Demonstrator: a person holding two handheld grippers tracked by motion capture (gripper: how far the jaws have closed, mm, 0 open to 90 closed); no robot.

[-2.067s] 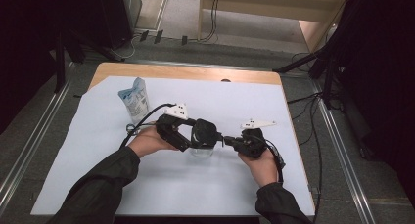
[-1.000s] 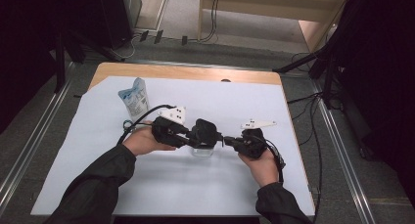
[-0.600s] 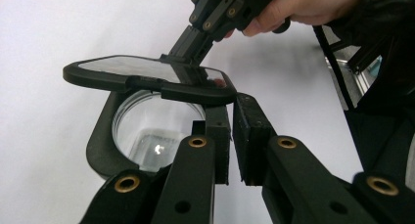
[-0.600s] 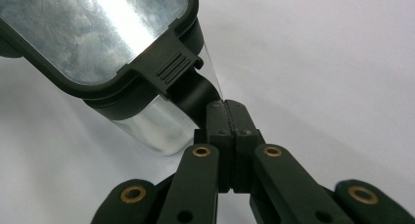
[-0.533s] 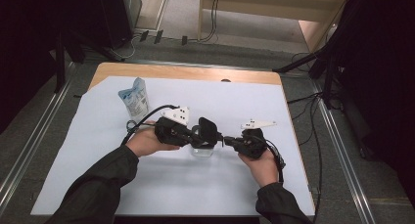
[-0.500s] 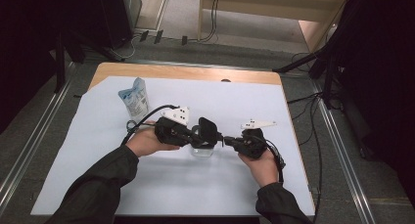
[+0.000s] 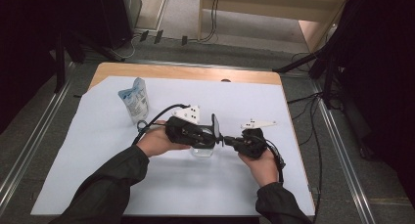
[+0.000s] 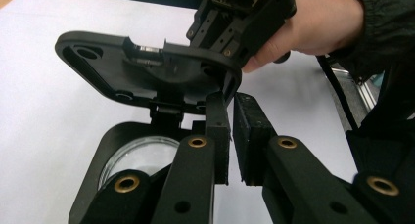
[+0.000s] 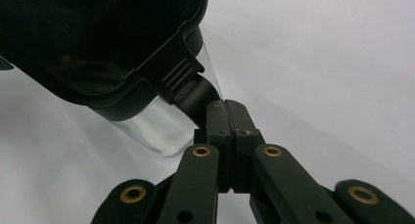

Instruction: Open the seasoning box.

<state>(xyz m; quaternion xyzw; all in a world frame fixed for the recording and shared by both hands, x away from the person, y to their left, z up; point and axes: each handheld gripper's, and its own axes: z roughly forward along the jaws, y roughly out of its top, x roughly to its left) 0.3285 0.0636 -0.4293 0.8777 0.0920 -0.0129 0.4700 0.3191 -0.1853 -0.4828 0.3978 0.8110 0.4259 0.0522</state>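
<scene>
Black lid (image 8: 147, 67) raised; left tool (image 8: 231, 136) nearly closed, empty.

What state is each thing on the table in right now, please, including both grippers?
lid: flipped open, raised on its hinge.
clear container: upright on the sheet, mouth uncovered.
left gripper: jaws almost together, apparently pinching the lid's edge.
right gripper: jaws shut, tips against the container's black latch side.
pouch: standing upright, untouched.
</scene>
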